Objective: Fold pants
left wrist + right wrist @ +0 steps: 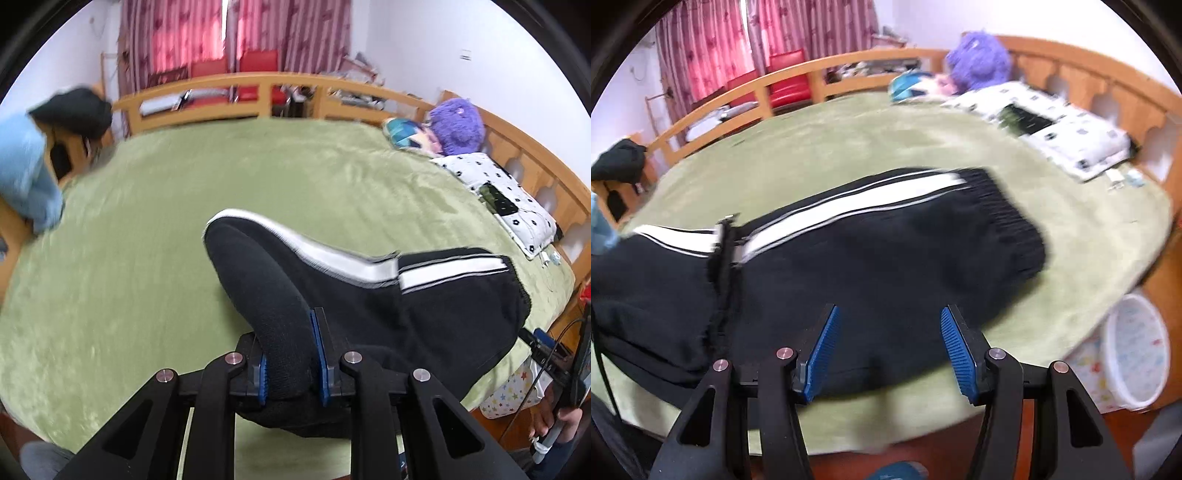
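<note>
On the green blanket (147, 229) of a wooden bed (229, 83) lie the black pants (886, 258) with a white stripe down the side. They sit near the front edge of the bed, and the stretchy waistband points toward the pillow end.

The left gripper (291, 360) has its blue pads squeezed tight on a thick fold of the black cloth. That part of the pants is lifted up off the blanket and curves over in a hump.

The right gripper (888, 352) has its jaws standing wide apart. They hang just over the front edge of the pants, and the pads do not press on anything.

At the far right of the left view a hand (554, 417) holds a gripper handle.

A white pillow with black dots (498, 192) lies at the head of the bed, with a dark phone (498, 199) on top of it. A fluffy purple toy (456, 125) sits behind the pillow. Pink curtains (236, 33) hang on the far wall. A white bucket (1137, 350) stands on the floor beside the bed
</note>
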